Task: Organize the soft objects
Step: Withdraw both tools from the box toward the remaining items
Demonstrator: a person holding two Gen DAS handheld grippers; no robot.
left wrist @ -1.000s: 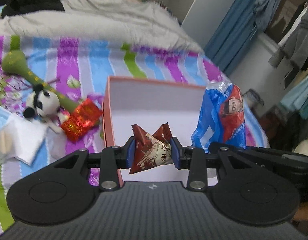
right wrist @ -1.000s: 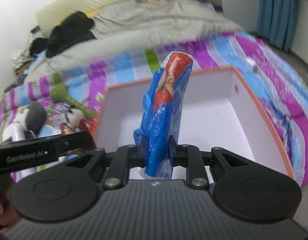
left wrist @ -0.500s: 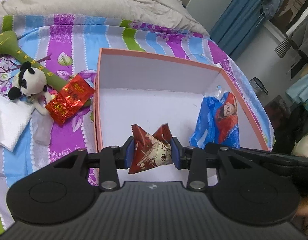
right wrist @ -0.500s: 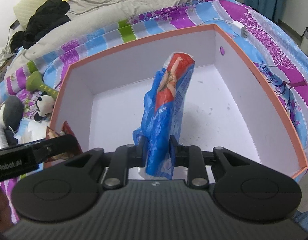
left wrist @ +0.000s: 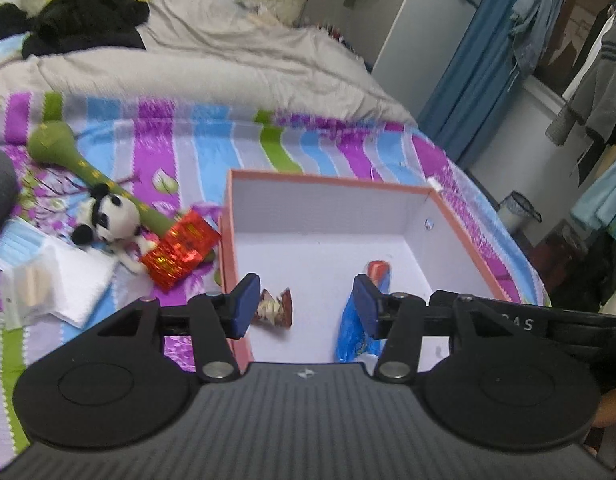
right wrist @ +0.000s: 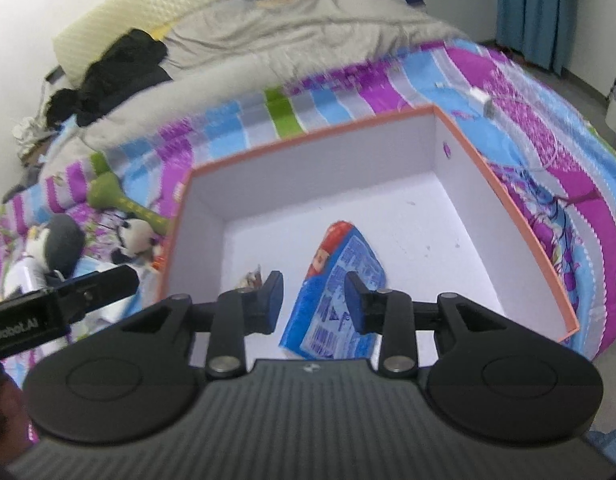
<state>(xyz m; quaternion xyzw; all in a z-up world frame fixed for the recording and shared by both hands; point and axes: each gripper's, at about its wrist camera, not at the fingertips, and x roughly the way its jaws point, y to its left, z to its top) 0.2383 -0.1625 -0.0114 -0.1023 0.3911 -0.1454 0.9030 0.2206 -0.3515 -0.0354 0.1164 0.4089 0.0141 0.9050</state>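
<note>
An orange-rimmed white box (left wrist: 328, 178) (right wrist: 308, 132) lies on the striped bedsheet. On its floor rest a brown snack packet (left wrist: 276, 307) (right wrist: 254, 279) and a blue-and-red snack bag (left wrist: 358, 330) (right wrist: 336, 300). My left gripper (left wrist: 306, 307) hangs above the box's near left corner, its jaws opening, no pad touching the brown packet below. My right gripper (right wrist: 313, 302) hovers over the blue bag, jaws opening, pads clear of it. A panda plush (left wrist: 108, 220) (right wrist: 134, 240), a red foil packet (left wrist: 180, 250) and a green stick toy (left wrist: 60, 148) (right wrist: 108, 194) lie left of the box.
A grey plush (right wrist: 62, 244) and white tissues (left wrist: 68, 280) lie at the far left. A grey quilt (left wrist: 208, 68) with black clothes (left wrist: 80, 20) covers the far bed. A white charger with cable (right wrist: 482, 100) sits beyond the box. The bed edge drops off at right.
Both grippers have opened and pulled back. The brown packet and the blue bag left the pads and now lie on the box floor.
</note>
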